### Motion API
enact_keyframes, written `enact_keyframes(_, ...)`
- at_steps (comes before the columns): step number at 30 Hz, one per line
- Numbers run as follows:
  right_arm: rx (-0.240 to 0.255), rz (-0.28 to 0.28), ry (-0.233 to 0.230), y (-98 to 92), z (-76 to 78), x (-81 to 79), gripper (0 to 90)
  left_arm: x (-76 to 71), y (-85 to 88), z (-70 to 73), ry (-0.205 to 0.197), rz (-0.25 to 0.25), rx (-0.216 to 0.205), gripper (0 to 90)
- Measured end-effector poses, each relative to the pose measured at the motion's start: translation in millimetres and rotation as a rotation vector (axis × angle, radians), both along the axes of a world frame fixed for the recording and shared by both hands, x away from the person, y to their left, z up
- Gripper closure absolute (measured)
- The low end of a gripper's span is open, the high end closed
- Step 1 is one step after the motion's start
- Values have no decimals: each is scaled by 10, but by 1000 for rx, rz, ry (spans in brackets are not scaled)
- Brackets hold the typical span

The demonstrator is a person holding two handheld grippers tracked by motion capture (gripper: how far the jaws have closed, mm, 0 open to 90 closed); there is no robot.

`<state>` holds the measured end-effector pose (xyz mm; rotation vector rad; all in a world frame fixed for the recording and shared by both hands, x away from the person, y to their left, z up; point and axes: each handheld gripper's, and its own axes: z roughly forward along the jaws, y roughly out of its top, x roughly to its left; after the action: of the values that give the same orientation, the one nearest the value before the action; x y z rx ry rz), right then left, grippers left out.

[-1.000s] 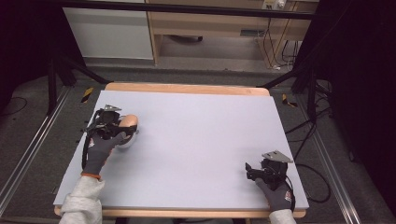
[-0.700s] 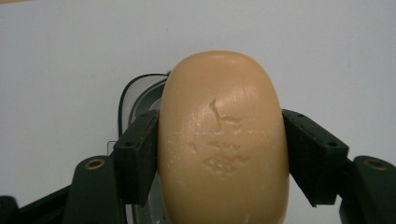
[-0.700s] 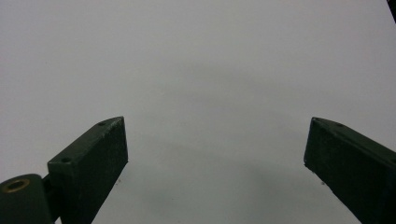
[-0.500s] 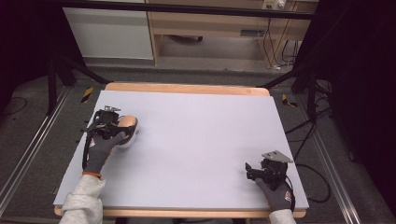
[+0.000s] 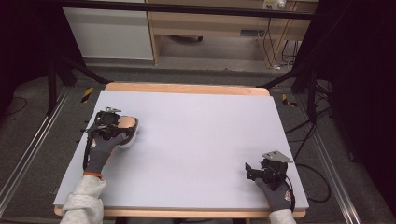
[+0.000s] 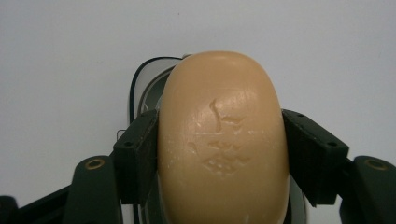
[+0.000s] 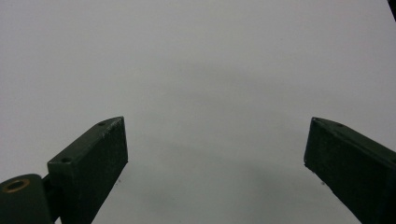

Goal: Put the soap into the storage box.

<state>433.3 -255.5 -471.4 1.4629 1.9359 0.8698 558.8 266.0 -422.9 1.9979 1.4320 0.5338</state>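
A tan oval bar of soap point(image 6: 222, 140) with a stamped emblem sits between the jaws of my left gripper point(image 6: 222, 156), which is shut on its two long sides. Beneath it lies a pale, clear-rimmed soap dish point(image 6: 140, 86); I cannot tell whether the soap touches it. In the high view the soap point(image 5: 127, 123), the dish point(image 5: 128, 140) and the left gripper point(image 5: 120, 127) are at the table's left side. My right gripper point(image 5: 250, 169) rests near the front right corner. Its jaws point(image 7: 215, 154) stand wide open over bare tabletop.
The white tabletop point(image 5: 201, 135) has a wooden edge point(image 5: 187, 88) at the far side. Black stand legs point(image 5: 70, 70), rails on the floor point(image 5: 28, 144) and cables point(image 5: 308, 135) surround the table. A cabinet point(image 5: 109, 32) stands behind.
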Motion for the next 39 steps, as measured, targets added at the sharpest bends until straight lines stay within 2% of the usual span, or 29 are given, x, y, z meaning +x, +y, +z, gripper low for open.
enact_keyframes(11, 1, -3, 0, 8, 2, -3, 62, -2, -4, -9, -5, 9, -6, 303)
enact_keyframes(14, 1, -1, -1, 8, 2, -3, 62, -12, -20, 1, -21, 19, 18, 285)
enact_keyframes(19, -3, 0, 0, 11, 1, -3, 62, -17, 16, -1, -15, 21, -4, 290)
enact_keyframes(23, -5, 2, -2, 8, 1, -3, 62, -28, 11, 9, -24, 19, -2, 293)
enact_keyframes(32, -4, -3, -8, 4, 7, -12, 62, -127, -63, 136, -89, -5, -40, 295)
enact_keyframes(39, -3, -8, -13, -5, 14, -18, 62, -272, -135, 220, -143, -41, -95, 304)
